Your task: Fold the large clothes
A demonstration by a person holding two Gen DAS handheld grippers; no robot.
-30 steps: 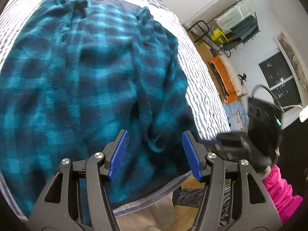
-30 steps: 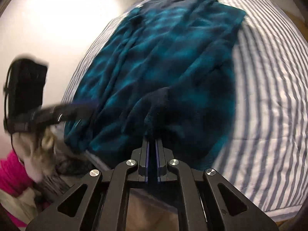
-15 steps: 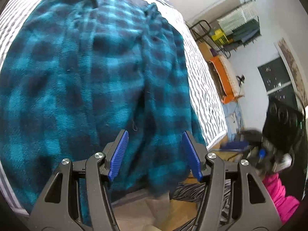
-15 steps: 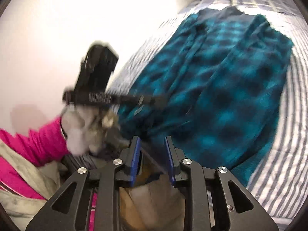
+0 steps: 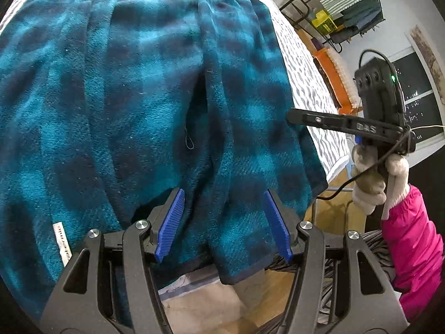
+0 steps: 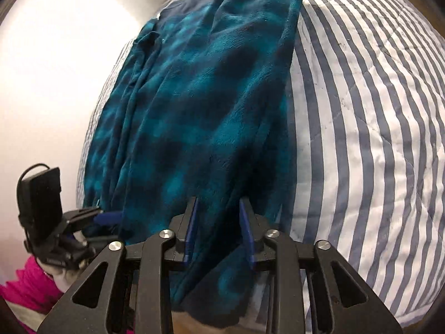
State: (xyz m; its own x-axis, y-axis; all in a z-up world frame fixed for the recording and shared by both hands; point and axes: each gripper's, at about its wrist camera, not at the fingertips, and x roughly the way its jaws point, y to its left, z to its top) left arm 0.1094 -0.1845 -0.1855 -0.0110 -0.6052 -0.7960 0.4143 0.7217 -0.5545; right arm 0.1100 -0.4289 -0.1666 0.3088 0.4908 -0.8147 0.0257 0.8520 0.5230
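Where the left wrist view looks down, the left tool (image 5: 222, 224) is spread wide, its blue pads either side of the hem of a teal plaid fleece garment (image 5: 133, 89), gripping nothing. The garment lies lengthwise on a striped bed (image 5: 306, 64), its hem hanging over the near edge. The right tool (image 5: 333, 121), held in a gloved hand (image 5: 375, 178) with pink sleeve, sits at the garment's right edge. From the right wrist view, the right tool (image 6: 219, 229) is parted, fleece garment (image 6: 208, 97) folds between its pads, unclamped. Striped bed (image 6: 361, 111) to the right; left tool (image 6: 91, 217) at far left.
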